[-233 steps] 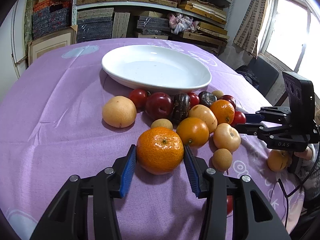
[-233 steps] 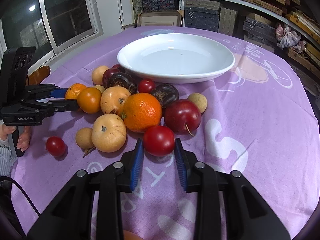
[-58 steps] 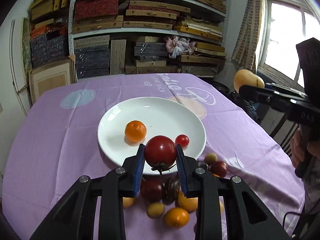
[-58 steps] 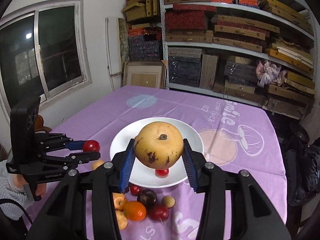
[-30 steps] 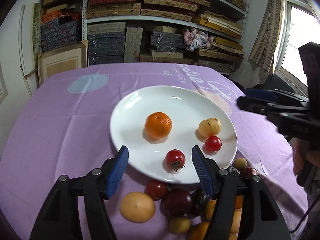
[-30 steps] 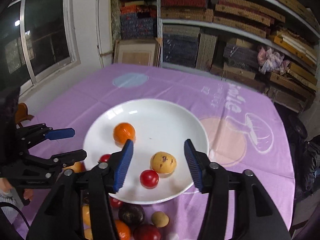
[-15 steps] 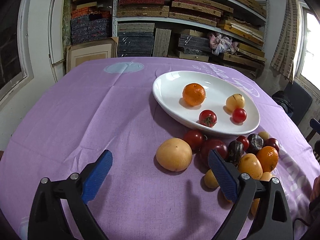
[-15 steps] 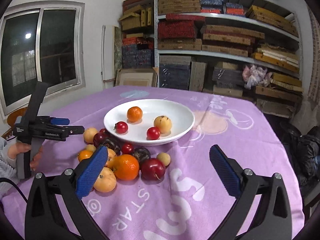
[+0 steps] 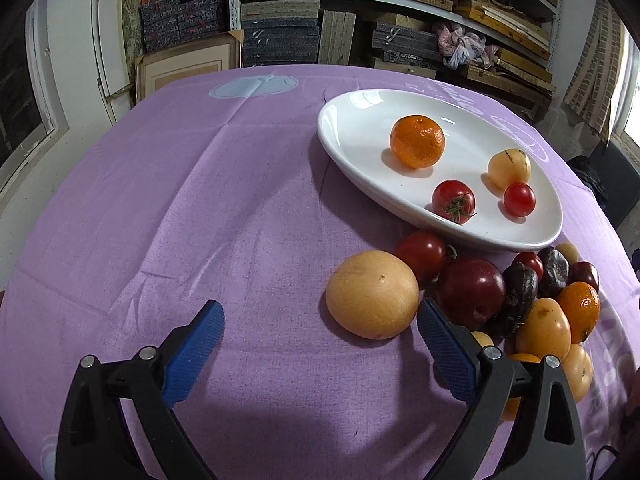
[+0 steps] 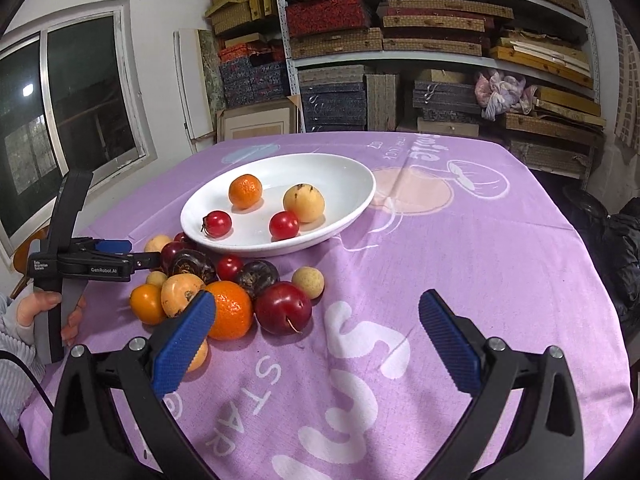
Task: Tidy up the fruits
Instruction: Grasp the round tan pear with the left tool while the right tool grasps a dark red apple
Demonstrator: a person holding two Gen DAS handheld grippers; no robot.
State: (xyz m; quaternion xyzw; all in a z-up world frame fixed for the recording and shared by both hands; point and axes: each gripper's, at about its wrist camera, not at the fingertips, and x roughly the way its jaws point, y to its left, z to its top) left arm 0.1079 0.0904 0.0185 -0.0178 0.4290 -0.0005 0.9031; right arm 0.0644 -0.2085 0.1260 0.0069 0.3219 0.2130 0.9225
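Observation:
A white plate (image 9: 348, 136) (image 10: 352, 208) holds an orange (image 9: 417, 142), a yellow pear (image 9: 509, 169) and two tomatoes (image 9: 453, 201). Several loose fruits lie on the purple cloth in front of it. My left gripper (image 9: 318, 334) is open and empty, low over the cloth, with a big yellow pear (image 9: 372, 300) just inside its right finger. It also shows in the right wrist view (image 10: 116, 254). My right gripper (image 10: 316, 326) is open and empty, above the cloth, with an orange (image 10: 230, 314) and a red plum (image 10: 283, 308) ahead to its left.
The round table is covered by a purple cloth (image 9: 200, 200). Shelves of boxes (image 10: 400, 40) stand behind it and a window (image 10: 60, 120) is on the left. A framed picture (image 9: 184, 68) leans by the shelves. A dark chair (image 10: 616, 240) stands at the right.
Both grippers let their fruit go onto the plate, opened wide and drew back. The left one has since come lower and closer to the big yellow pear.

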